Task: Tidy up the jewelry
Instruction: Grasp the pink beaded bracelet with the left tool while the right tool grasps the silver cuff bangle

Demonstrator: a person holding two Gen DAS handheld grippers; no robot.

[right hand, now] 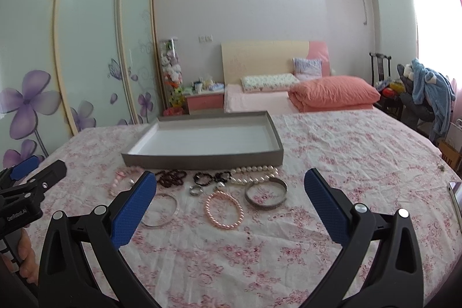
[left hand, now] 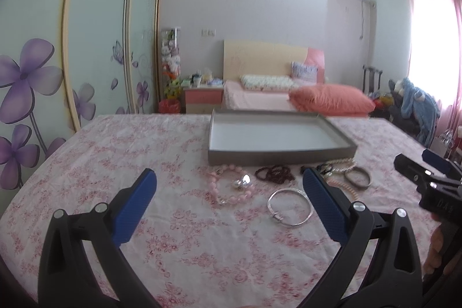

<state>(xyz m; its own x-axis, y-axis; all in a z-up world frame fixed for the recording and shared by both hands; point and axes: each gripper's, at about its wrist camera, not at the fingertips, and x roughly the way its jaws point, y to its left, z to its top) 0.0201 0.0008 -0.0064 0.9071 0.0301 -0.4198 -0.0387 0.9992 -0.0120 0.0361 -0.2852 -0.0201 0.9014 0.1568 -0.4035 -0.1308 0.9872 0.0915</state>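
Both my tongs hang released over the flowered cloth [right hand: 332,140], short of the jewelry: the left gripper [left hand: 229,186] and the right gripper [right hand: 231,186] each stand spread wide with nothing between the pads. The grey tray [right hand: 202,158] is my landmark, and it holds nothing yet. All the pieces lie in a loose row just in front of its near wall: the pearl necklace [right hand: 254,173] nearly touching that wall, the dark bead bracelets [right hand: 173,177] and the black bead bracelet [right hand: 208,178] beside it, a small silver ring [right hand: 196,189] a little nearer me, then the pink pearl bracelet [right hand: 223,210], the grey cuff bangle [right hand: 265,194] and the thin silver bangle [left hand: 290,207]. The pink bead bracelet [left hand: 231,186] with its silver charm sits off the tray's left corner. My worry is the crowding: the pieces lie so close that closing on one could snag or drag its neighbour, and the pearl strand looks likely to slip or trail if pinched at one spot. The thin bangle lies flat, so I judge the pads may skate over it and bunch the wrinkled cloth instead. The tray's raised wall stands between the pieces and its floor, so each must be lifted clear. My two tongs are also near each other and could collide.
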